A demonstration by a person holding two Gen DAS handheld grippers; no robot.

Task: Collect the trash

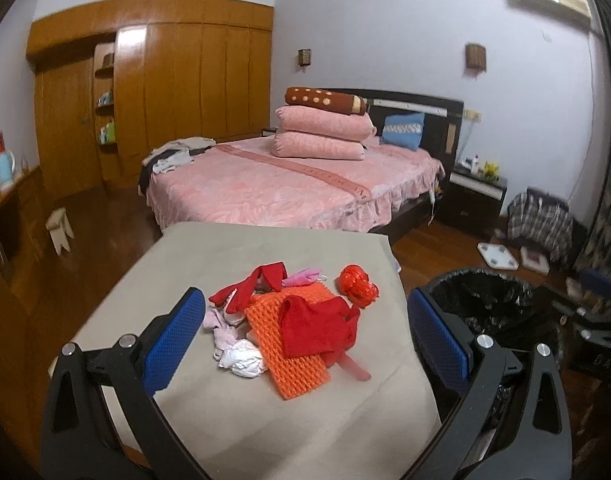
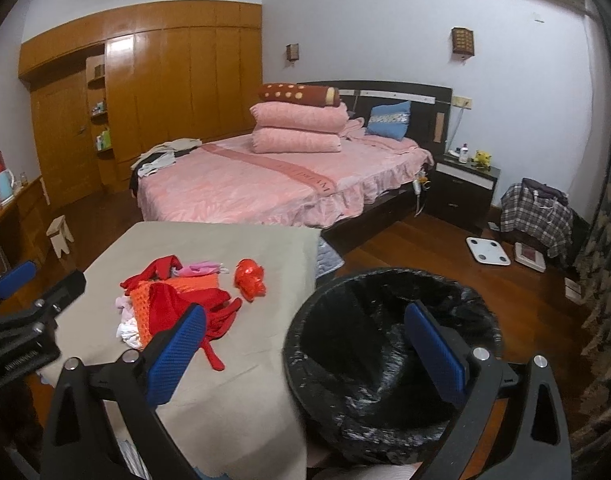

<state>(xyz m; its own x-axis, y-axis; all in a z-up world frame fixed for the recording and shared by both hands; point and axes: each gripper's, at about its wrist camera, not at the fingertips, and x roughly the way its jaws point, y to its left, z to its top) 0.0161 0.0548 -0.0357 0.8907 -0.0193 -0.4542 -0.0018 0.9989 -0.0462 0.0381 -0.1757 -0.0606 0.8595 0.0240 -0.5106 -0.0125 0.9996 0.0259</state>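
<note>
The left gripper (image 1: 305, 332) hangs over the near part of a table (image 1: 209, 256) covered in beige cloth. Its jaws stand wide apart and hold nothing; the blue pads (image 1: 173, 336) frame the trash pile (image 1: 293, 320) without touching it.

The trash pile lies at the centre of the table. Contents:
- an orange knitted net (image 1: 285, 360), lying flat, with its near end pointing toward the camera
- a red cloth piece (image 1: 317, 328) resting on top of the net
- a red strip (image 1: 249, 288) at the far left of the pile
- crumpled white paper (image 1: 243, 362) touching the left edge of the net
- a pink scrap (image 1: 301, 278) at the far side
- a red plastic bundle (image 1: 357, 284) just beside the pile, on its far right, near the table's right edge

The right gripper (image 2: 305, 348) hangs at the right edge of the table. Its jaws are also wide apart and empty. Its left pad sits above the near right edge of the pile; its right pad sits above the trash bin (image 2: 305, 320).

The trash bin stands on the wooden floor (image 2: 425, 240), just right of the table. It is round and lined with a black bag. Whether anything lies in it cannot be told.

A bed (image 2: 265, 188) with a pink cover stands beyond the table, with a wooden wardrobe (image 2: 165, 80) at the far left
</note>
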